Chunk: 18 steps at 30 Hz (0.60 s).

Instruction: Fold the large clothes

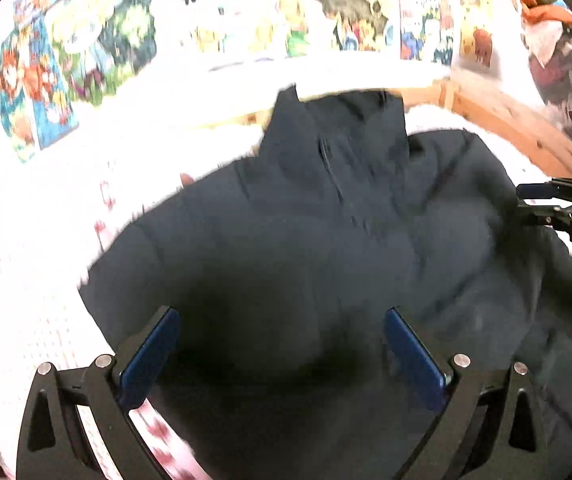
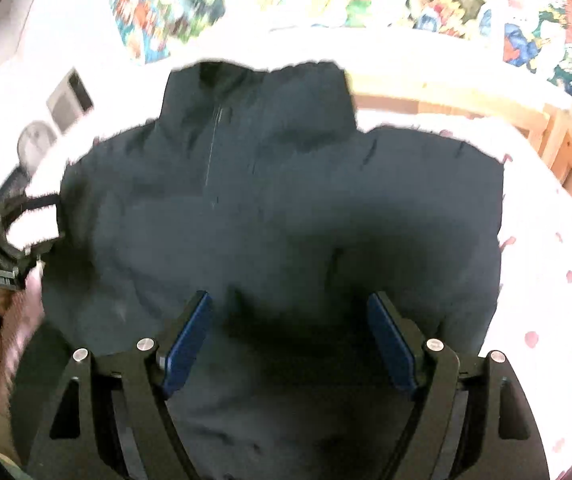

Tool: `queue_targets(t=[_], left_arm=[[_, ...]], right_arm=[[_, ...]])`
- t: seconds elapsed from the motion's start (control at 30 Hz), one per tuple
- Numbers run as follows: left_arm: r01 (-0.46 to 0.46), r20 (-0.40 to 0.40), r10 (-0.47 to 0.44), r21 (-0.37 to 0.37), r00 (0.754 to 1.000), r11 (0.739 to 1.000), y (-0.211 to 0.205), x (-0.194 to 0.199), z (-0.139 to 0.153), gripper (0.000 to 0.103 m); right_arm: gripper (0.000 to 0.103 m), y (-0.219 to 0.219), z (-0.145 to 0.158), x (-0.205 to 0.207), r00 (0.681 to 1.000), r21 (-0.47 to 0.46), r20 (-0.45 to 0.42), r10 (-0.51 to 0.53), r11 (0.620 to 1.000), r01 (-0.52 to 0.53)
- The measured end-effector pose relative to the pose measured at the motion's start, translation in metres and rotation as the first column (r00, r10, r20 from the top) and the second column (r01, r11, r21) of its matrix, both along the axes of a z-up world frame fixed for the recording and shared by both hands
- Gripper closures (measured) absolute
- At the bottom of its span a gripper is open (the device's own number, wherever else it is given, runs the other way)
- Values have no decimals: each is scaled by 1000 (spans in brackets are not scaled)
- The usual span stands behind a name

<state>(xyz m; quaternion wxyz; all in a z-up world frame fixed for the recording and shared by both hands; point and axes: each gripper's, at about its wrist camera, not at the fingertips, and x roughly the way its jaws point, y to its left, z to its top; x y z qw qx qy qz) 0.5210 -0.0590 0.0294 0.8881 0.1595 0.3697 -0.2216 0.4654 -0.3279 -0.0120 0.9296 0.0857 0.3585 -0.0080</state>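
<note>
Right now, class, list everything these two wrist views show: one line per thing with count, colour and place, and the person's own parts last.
Puffy dark navy jacket: one, dark navy, spread flat on the bed, high collar towards the wall.
White bedsheet with small red spots: one, white and red, under the jacket.
Light wooden bed frame: one, pale wood, along the bed's far edge.
Colourful cartoon posters: several, multicoloured, on the wall behind the bed.
Left gripper: one, black with blue pads, open above the jacket.
Right gripper: one, black with blue pads, open above the jacket.
</note>
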Motion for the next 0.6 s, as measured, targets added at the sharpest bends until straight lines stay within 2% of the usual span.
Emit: queue_targets(t=[0.13,0.33,0.4,0.5,0.57,0.6], left_arm=[[-35,55,34,21,998,999,-16,46,21,0],[-89,29,90,-24,996,996,-52,107,37,0],[-129,29,129,8,991,992,-61,122,39,1],[-134,40,133,18,990,991,-75,139,47,14],[-129,12,129,53,992,990,-87,149,47,40],[-129,-9,130,81,991,988,-94,156,45,48]], right_arm=[[28,-27,23,37,994,17,28,-110,994,109],[28,-50,27,102,970,191,-21,-243,951,242],[28,-49,25,117,962,205,-18,-271,941,269],[30,-40,29,132,963,225,22,-270,939,259],[36,-35,31,146,967,223,23,-254,944,242],[37,-34,33,149,968,216,17,-252,946,242]])
